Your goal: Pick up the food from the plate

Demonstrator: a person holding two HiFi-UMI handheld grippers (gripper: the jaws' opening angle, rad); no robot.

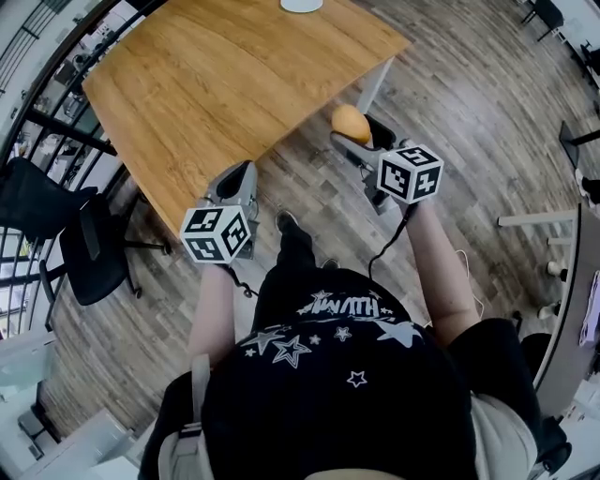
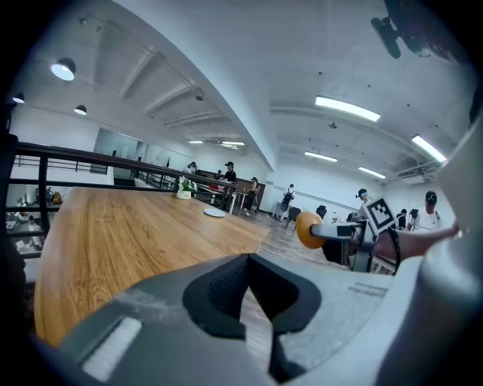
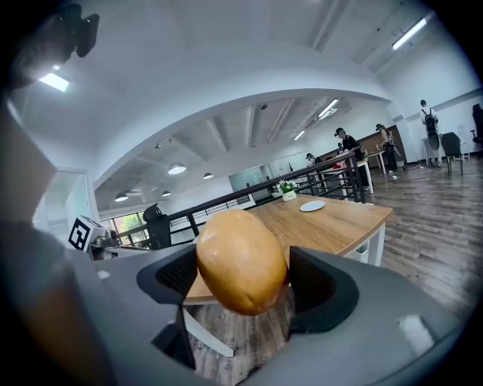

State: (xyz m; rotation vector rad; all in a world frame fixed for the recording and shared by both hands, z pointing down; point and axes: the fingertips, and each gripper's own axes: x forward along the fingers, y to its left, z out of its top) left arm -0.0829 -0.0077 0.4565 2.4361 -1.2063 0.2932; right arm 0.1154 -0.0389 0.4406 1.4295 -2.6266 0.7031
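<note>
Here's the right gripper, jaws pinching the food across its middle, one dark pad on each flank. It's a smooth, golden-brown oval, a bun or something shaped like one, and it hangs in the air over the floor, just off the near right corner of the table. The plate sits bare at the far end of the table, well apart from the food, so I'd call the pick-up itself done. The left gripper hovers by the table's near edge with its jaws pressed together on nothing. As for handling, the thing looks light, and its skin has a slight sheen, so I'd guess it's a bit slippery. Whether it's soft or hard I can't tell, since the pads show no dent in it. A rounded shape like that wants the hold at its widest part, which is where the pads are now, squeezing gently so it doesn't squirt out or get crushed.
</note>
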